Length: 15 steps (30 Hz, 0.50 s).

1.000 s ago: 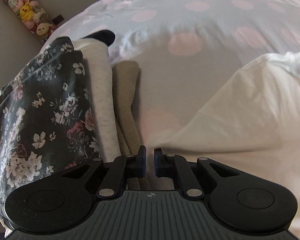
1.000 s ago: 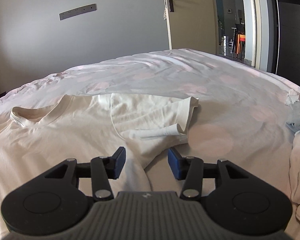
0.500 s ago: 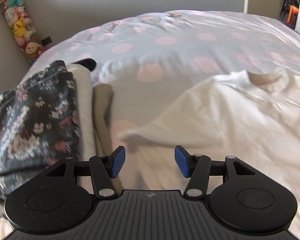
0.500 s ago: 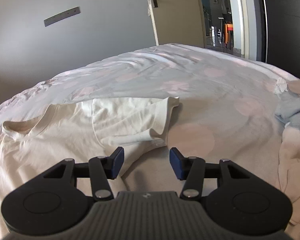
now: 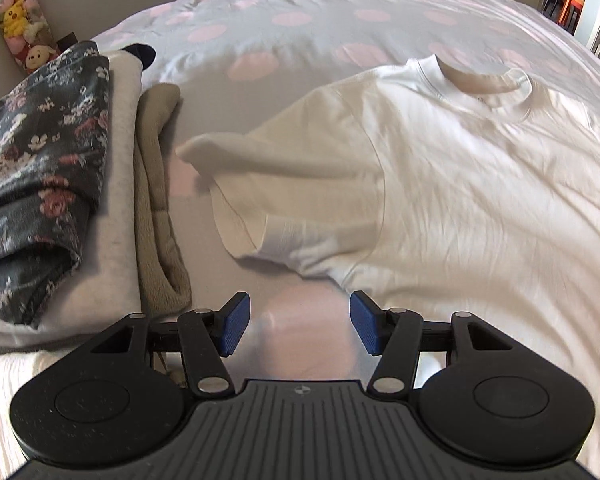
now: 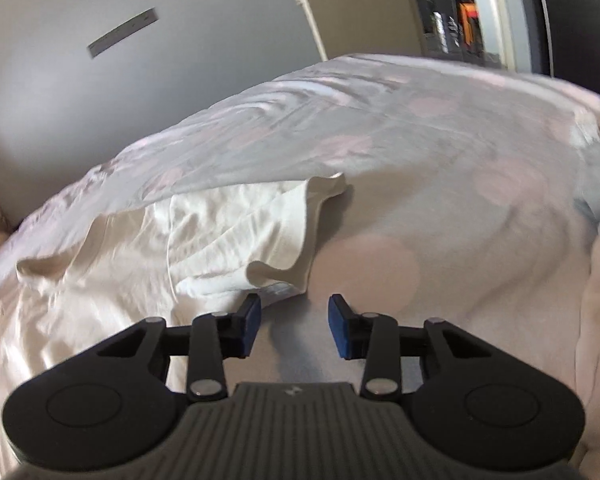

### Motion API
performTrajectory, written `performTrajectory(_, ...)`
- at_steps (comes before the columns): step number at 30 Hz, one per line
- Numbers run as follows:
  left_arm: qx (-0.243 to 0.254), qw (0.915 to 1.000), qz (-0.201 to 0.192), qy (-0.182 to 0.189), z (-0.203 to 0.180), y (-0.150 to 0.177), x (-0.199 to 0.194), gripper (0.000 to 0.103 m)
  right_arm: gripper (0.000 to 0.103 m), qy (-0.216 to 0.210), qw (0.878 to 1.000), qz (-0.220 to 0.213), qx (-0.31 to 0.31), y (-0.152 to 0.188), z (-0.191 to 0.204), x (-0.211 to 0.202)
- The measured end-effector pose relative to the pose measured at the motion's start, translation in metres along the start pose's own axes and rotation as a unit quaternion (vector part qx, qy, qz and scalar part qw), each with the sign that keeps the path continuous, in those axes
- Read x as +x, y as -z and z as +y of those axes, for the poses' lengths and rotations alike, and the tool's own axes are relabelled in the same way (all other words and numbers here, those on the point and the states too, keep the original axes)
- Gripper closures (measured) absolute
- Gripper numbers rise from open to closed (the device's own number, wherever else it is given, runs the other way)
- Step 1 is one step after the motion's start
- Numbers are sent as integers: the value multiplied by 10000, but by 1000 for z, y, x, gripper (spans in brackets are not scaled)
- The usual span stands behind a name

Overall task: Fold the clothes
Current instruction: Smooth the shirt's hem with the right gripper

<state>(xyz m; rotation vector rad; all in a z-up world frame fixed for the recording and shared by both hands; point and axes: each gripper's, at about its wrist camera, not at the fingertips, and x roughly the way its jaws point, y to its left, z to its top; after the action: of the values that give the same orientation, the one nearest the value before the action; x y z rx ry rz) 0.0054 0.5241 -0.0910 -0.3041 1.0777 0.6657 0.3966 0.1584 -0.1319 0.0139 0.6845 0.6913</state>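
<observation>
We have a white T-shirt (image 5: 460,184) spread flat on the bed (image 5: 300,32), neck hole at the far end, both short sleeves out to the sides and no fold in it yet. To its left sits a stack of folded clothes (image 5: 80,184), a flowered piece on top, so we judge part of the job done; more loose clothes (image 6: 596,280) lie at the right edge of the bed. The shirt's sleeves, sides and final fold are all left. Our left tool (image 5: 296,326) stands half open over bare sheet just below the left sleeve, holding nothing and touching nothing. Our right tool (image 6: 294,326) has just been closing a little but is open too, nothing between its jaws, its left pad (image 6: 251,326) just beside the right sleeve hem
</observation>
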Motion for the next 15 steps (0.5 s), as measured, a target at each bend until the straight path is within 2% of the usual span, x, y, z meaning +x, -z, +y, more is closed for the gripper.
performTrajectory(3,-66,10000,56,-25,1,4,1,50,61,-28,9981,-241,-562,0,10,0)
performTrajectory(5,-105,9999,85,-27,1,7,1,50,66,-276,9970,-336,-636,-1,11,0)
performTrajectory(7,-145,9998,108,-12,2,8,0,50,99,-257,9976,-86,-630,-2,12,5)
performTrajectory(8,-159,9998,100,-7,1,9,-1,50,102,-198,9983,148,-531,-3,9,8)
performTrajectory(11,-156,9999,64,36,-1,9,-5,50,102,-277,9973,675,118,-2,-9,13)
performTrajectory(15,-141,9999,5,81,-2,11,-13,50,102,-168,9959,769,435,-3,-19,6)
